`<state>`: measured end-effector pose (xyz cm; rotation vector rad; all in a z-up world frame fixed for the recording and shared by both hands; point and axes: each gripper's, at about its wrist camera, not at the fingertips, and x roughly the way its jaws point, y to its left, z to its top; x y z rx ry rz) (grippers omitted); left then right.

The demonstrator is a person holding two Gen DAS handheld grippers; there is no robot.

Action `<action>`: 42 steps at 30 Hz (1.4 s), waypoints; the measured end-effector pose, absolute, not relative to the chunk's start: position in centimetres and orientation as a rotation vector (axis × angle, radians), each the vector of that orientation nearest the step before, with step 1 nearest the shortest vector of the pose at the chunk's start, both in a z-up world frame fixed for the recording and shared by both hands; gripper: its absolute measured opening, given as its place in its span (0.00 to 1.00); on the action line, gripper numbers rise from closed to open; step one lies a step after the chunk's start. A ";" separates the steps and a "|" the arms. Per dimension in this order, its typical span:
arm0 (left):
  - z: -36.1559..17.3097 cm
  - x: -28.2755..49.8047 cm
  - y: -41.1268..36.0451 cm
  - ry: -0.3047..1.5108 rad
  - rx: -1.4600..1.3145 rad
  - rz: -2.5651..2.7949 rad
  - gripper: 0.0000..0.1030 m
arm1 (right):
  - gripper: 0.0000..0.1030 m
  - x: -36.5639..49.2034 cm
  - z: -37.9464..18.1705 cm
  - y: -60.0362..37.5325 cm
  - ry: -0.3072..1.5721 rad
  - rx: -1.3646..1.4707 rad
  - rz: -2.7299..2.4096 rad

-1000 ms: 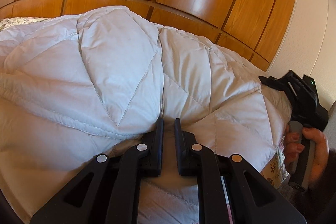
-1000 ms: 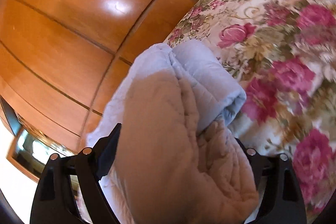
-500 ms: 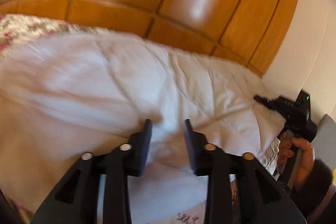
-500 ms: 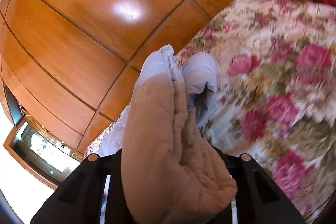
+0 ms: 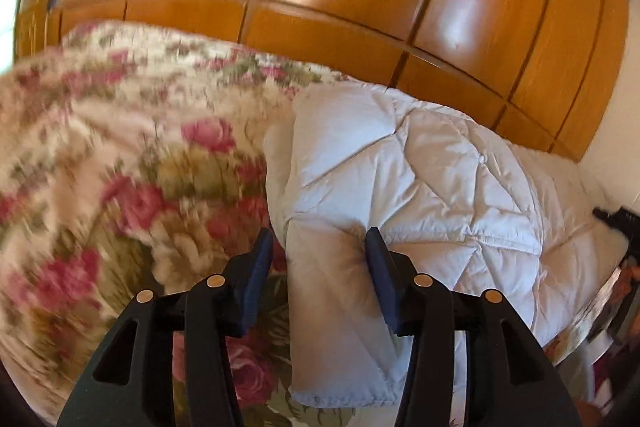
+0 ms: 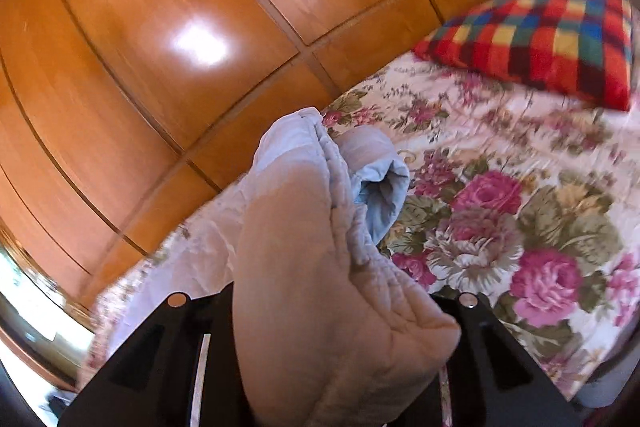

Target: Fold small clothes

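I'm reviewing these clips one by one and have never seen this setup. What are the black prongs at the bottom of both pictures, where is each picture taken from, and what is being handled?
There is no robot arm here. A person holds a hand tool in each hand, and each tool carries a wide-angle camera looking forward along its two black fingers.

In the left wrist view, the left gripper is opening; a folded edge of the white quilted piece lies between its fingers, but they do not press on it.

In the right wrist view, the right gripper is clamped on a bunched end of the same white piece.

Everything lies on a bed with a floral bedspread. A checked pillow sits at its far end, and wooden wardrobe doors stand behind.
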<state>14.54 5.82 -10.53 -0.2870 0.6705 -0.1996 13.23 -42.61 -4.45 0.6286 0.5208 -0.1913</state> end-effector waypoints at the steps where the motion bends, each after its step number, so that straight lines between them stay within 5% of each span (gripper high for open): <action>1: -10.7 14.6 6.1 0.671 -0.321 -0.211 0.46 | 0.23 13.1 -3.7 -41.9 0.511 0.597 -0.198; 17: -11.2 15.1 7.2 0.687 -0.427 -0.262 0.46 | 0.24 12.9 5.0 -23.1 0.364 -0.019 -0.111; 30: -11.5 15.4 7.9 0.698 -0.466 -0.282 0.46 | 0.28 13.7 1.9 -10.8 0.410 -0.227 0.165; 42: -10.3 15.3 9.1 0.668 -0.506 -0.288 0.46 | 0.50 14.2 -4.7 -4.2 0.545 -0.348 0.401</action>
